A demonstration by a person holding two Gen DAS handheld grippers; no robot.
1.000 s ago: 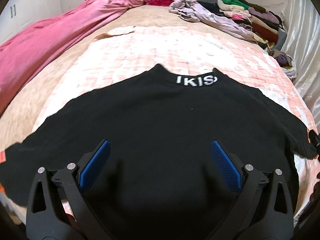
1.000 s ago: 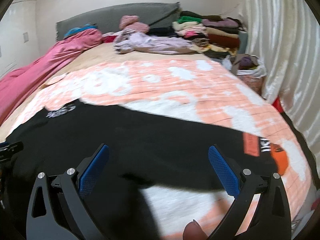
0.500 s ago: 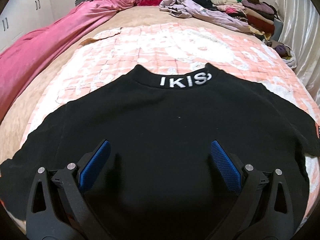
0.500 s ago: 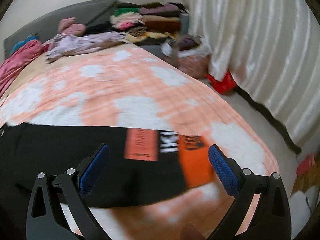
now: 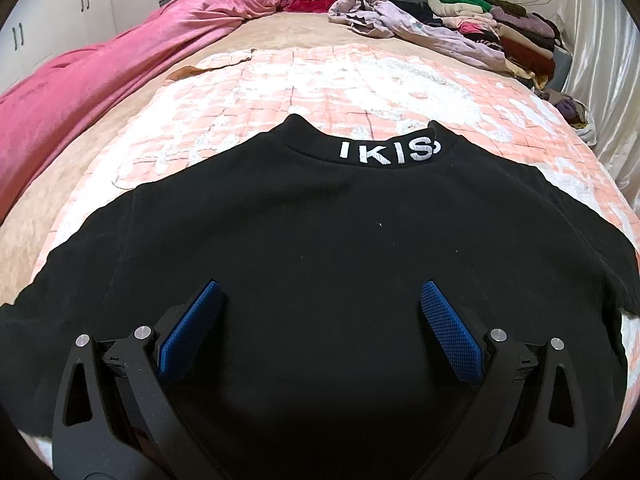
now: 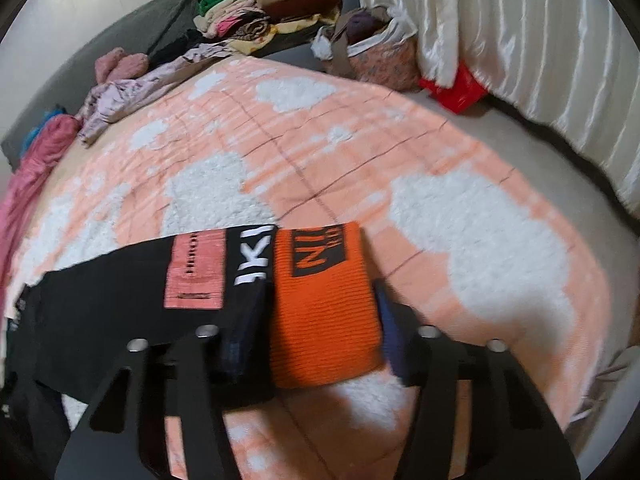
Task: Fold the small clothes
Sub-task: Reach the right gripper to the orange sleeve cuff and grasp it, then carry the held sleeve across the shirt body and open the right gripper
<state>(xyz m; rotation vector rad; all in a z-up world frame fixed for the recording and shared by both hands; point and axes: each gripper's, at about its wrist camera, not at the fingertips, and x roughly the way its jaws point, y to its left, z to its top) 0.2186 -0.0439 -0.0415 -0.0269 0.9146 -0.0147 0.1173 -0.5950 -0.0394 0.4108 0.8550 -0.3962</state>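
Observation:
A black sweater (image 5: 340, 248) lies spread flat on the pink-and-white blanket (image 5: 320, 80), its collar with white letters (image 5: 390, 150) pointing away. My left gripper (image 5: 320, 320) is open and empty, hovering over the sweater's body. In the right wrist view the sweater's sleeve (image 6: 100, 312) stretches left, ending in an orange cuff (image 6: 324, 308). My right gripper (image 6: 316, 328) has its fingers on either side of the orange cuff, partly closed around it; the view is blurred.
A pink duvet (image 5: 100, 68) lies along the bed's left side. Loose and stacked clothes (image 5: 480, 20) sit at the head. A bag (image 6: 372, 48), a red item (image 6: 456, 84) and a white curtain (image 6: 520, 40) stand beside the bed's right edge.
My right gripper has swung right along the sleeve to the orange cuff and narrowed its fingers around it. My left gripper has drifted slightly over the sweater, staying open.

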